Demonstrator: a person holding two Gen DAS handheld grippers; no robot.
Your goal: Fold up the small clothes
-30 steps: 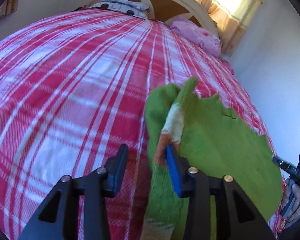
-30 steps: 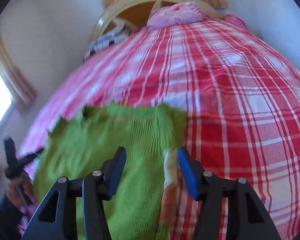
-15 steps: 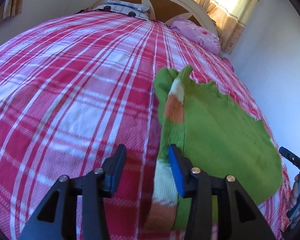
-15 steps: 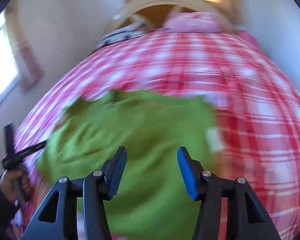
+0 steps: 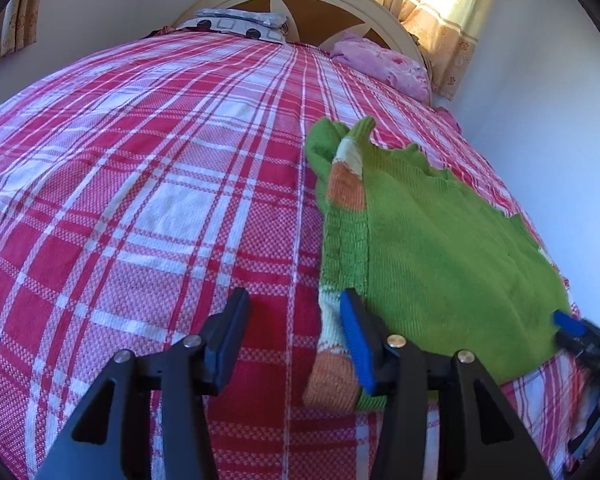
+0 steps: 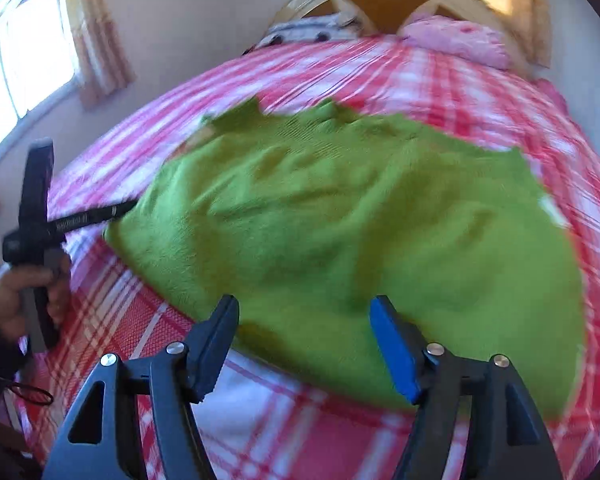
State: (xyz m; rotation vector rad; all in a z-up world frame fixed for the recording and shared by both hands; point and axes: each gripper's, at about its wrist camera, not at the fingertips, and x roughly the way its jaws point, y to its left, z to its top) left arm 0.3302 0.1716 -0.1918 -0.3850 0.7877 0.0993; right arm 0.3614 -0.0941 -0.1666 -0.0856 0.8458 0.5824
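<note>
Our left tongs [image 5: 296,336] stand released over the bed [image 5: 148,200], having just been widening, nothing pinched; the striped sleeve [image 5: 336,344] lies against their right pad. Right of them the green sweater [image 6: 340,216] spreads flat. Our right tongs [image 6: 304,332], also just widening, hover empty at its near hem. Dragging could bunch the knit; blur hides the far edge.

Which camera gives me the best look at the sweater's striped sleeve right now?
The left wrist view: the striped sleeve lies sharp, folded along the green sweater. The right wrist view is blurred and shows only green knit.
</note>
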